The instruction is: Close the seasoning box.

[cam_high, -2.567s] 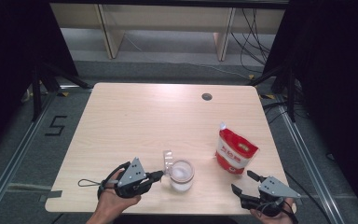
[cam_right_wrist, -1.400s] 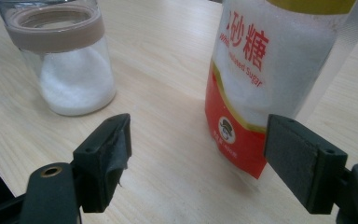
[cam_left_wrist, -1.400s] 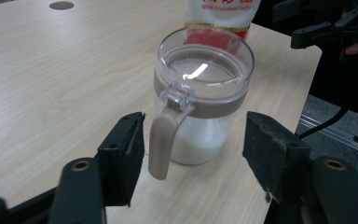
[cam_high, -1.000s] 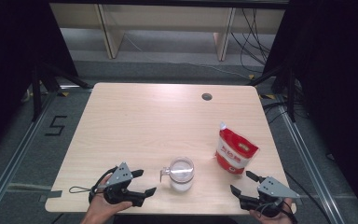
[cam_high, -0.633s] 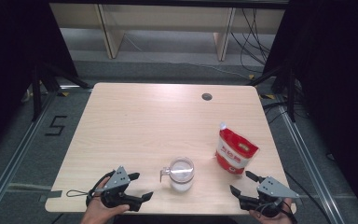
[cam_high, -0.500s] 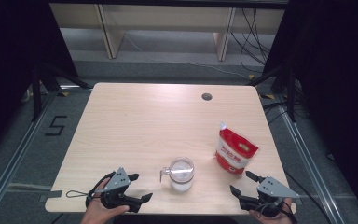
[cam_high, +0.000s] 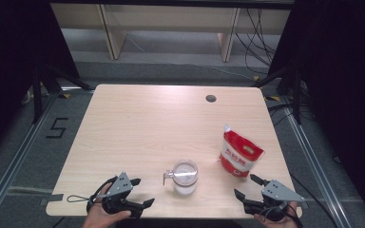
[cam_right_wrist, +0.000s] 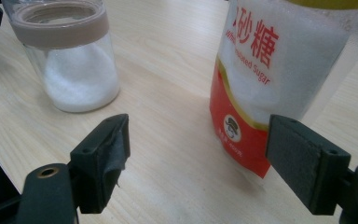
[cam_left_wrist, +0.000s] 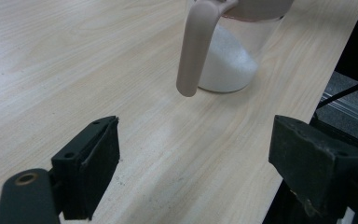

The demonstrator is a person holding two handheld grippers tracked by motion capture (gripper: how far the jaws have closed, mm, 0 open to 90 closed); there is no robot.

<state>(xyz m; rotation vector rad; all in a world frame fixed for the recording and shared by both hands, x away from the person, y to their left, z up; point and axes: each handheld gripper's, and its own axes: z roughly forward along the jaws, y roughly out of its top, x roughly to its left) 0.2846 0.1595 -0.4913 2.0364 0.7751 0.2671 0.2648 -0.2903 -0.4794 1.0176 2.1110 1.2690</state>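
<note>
A person's left gripper (cam_high: pixel 141 192) rests at the table's (cam_high: pixel 138 123) near edge, jaws spread wide and empty, having just finished opening; the glass jar (cam_high: pixel 185 176) of white sugar stands ahead of them, its beige handle (cam_left_wrist: pixel 195 46) just beyond the tips. The right gripper (cam_high: pixel 247 186) waits likewise released, with the red-and-white sugar bag (cam_high: pixel 239 154) upright directly ahead between its jaw lines and the jar off to its left. With both tools clear, the step looks like a pause between grasps; a good next approach would probably come in level and centred, closing gently so nothing tips. Counted: one jar, one bag, two grippers.
</note>
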